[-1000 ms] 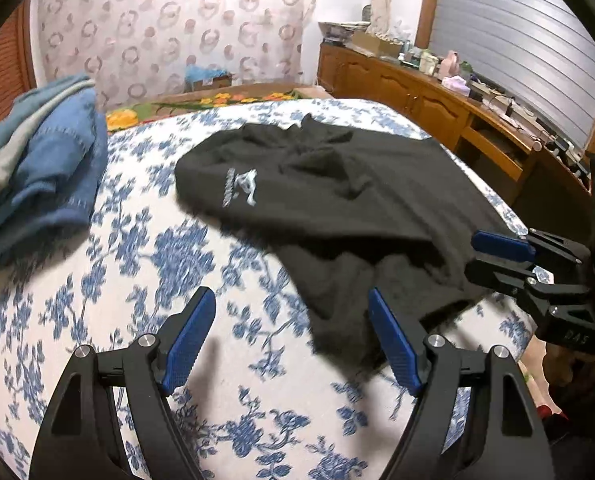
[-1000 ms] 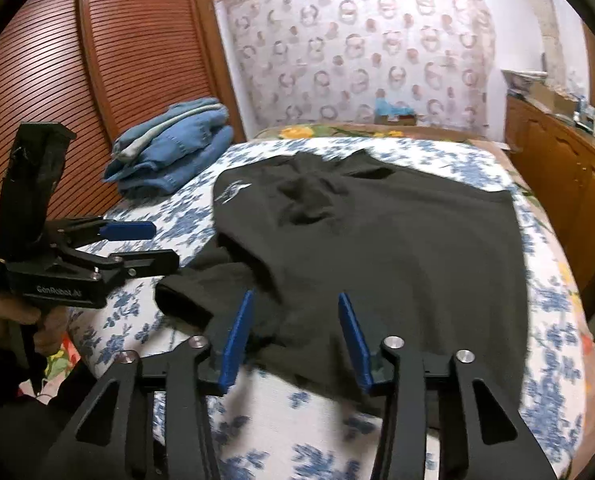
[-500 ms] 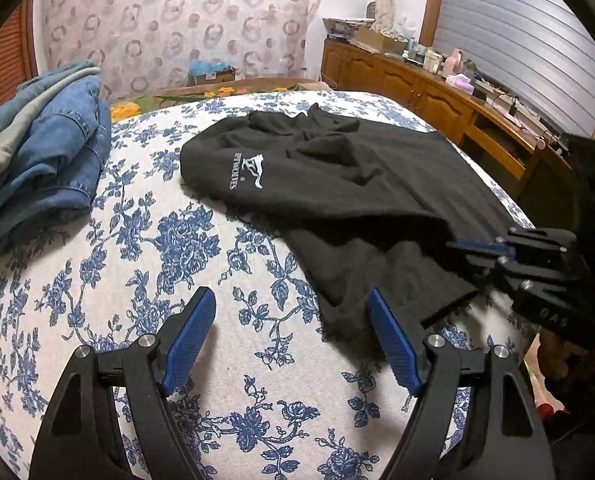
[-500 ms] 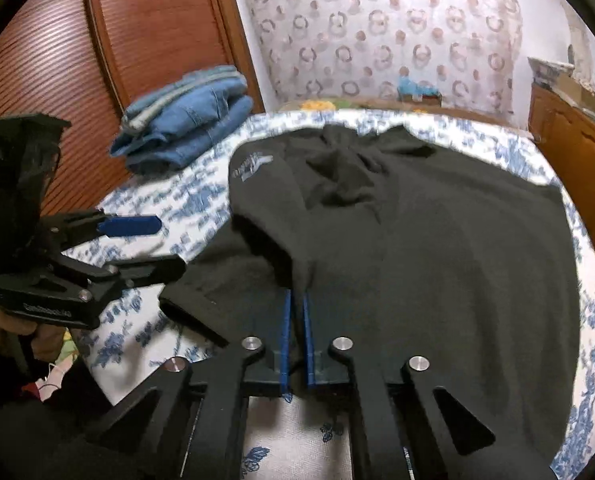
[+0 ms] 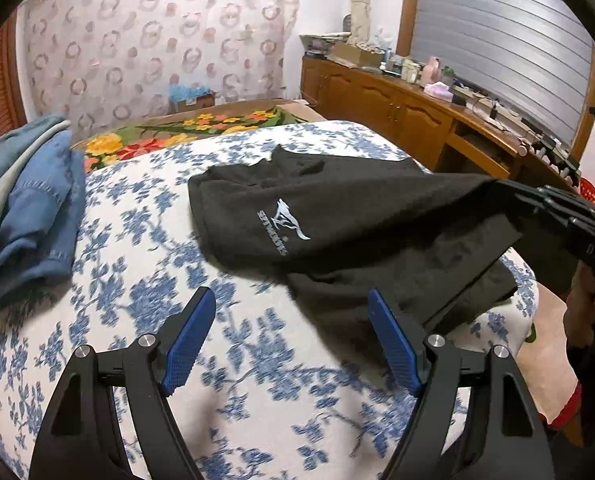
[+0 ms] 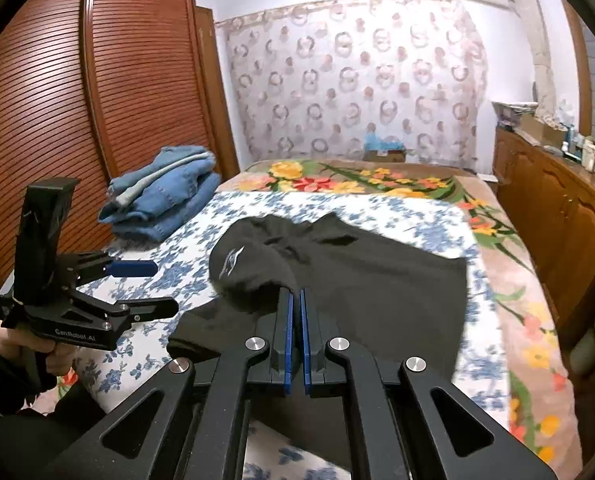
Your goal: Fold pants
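Black pants (image 5: 337, 220) with a white logo (image 5: 283, 226) lie across the blue-flowered bedspread (image 5: 137, 280); in the right wrist view the pants (image 6: 377, 280) spread ahead of the fingers. My right gripper (image 6: 296, 296) is shut on the near edge of the fabric and holds it lifted off the bed; from the left wrist view it shows at the right (image 5: 501, 190) with cloth draped from it. My left gripper (image 5: 289, 332) is open over bare bedspread, just left of the pants' near end, holding nothing; it also shows at the left (image 6: 149, 286) of the right wrist view.
A pile of folded blue jeans (image 5: 29, 216) sits on the bed's far left. A wooden sideboard (image 5: 437, 120) crowded with small items runs along the right. A slatted wardrobe (image 6: 97, 120) stands left of the bed. A floral blanket (image 6: 357, 178) covers the bed's far end.
My right gripper closed on the pants' near edge and rose, pulling the fabric up from the bed. My left gripper stayed open and lifted slightly.
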Demonstrator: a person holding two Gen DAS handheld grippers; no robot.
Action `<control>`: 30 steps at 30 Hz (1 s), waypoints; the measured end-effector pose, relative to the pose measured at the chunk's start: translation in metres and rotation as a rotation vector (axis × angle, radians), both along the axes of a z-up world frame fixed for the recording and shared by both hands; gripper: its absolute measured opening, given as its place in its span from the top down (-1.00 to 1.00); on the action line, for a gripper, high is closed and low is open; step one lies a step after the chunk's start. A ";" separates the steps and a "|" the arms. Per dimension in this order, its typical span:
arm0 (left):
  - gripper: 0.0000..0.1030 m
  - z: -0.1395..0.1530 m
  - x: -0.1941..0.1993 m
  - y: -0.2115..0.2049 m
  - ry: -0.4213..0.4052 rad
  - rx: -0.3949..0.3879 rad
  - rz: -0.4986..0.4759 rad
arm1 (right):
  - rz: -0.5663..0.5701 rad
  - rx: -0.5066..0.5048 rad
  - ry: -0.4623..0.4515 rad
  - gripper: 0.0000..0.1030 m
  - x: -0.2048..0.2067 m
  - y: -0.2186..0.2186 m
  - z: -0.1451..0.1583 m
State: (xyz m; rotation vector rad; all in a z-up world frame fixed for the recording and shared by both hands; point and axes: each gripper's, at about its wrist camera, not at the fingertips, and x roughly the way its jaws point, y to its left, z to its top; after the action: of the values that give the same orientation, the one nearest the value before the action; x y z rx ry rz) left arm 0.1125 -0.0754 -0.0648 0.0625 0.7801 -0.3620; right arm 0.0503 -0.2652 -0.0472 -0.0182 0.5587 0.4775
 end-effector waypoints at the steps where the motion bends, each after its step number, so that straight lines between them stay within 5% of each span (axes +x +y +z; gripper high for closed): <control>1: -0.54 0.000 0.001 -0.004 -0.001 0.002 -0.007 | -0.008 0.000 -0.005 0.94 -0.004 -0.004 0.002; 13: -0.54 0.000 0.001 -0.025 0.011 0.016 -0.049 | -0.060 -0.033 -0.004 0.93 -0.037 -0.027 0.009; 30: -0.54 -0.014 0.001 -0.040 0.048 0.040 -0.064 | -0.130 -0.067 0.145 0.93 -0.043 -0.049 -0.023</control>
State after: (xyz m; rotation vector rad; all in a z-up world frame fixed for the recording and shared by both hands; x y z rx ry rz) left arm 0.1137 -0.1156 -0.0788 0.1166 0.8346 -0.4100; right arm 0.0072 -0.3143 -0.0701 -0.0116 0.7135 0.3345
